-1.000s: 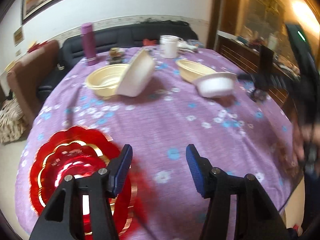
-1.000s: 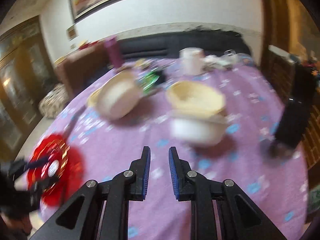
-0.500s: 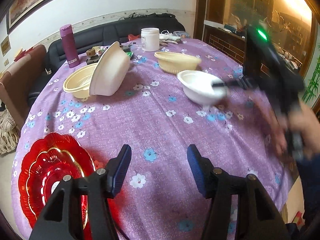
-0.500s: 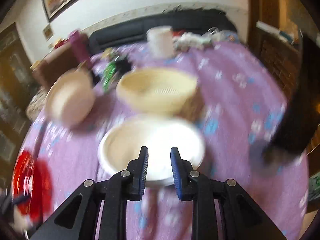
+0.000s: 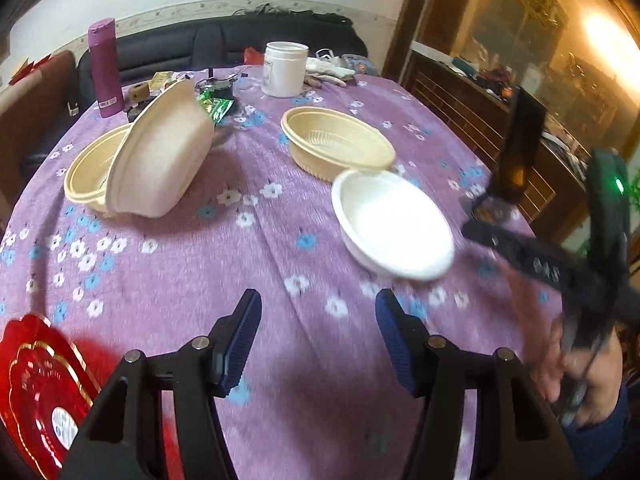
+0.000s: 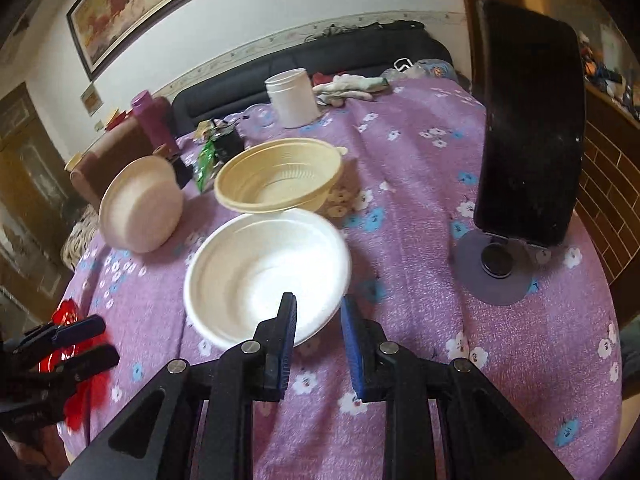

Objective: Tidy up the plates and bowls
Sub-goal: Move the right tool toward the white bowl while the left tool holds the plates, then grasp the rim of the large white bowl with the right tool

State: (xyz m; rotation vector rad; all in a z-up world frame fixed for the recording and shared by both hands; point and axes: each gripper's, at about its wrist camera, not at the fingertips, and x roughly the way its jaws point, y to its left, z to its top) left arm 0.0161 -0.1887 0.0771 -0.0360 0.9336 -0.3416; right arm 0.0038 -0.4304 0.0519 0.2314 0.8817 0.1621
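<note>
A white bowl (image 6: 264, 264) (image 5: 392, 224) stands upright on the purple flowered tablecloth, touching a yellow ribbed bowl (image 6: 280, 176) (image 5: 336, 148) behind it. My right gripper (image 6: 318, 308) stands at the white bowl's near rim with a narrow gap between its blue pads; the rim shows in that gap, unpressed. A beige bowl (image 5: 160, 152) lies tipped on its side, leaning in a second yellow bowl (image 5: 88, 172). My left gripper (image 5: 318, 320) is open and empty above bare cloth. Stacked red plates (image 5: 36, 392) lie at its lower left.
A dark phone on a round stand (image 6: 528, 128) rises right of the white bowl. A white jar (image 5: 286, 68), a purple bottle (image 5: 105, 68), snack packets and gloves sit at the table's far side. A black sofa runs behind.
My right gripper has come down and forward to the white bowl's near rim, its gap a little wider. My left gripper has shifted right, away from the red plates.
</note>
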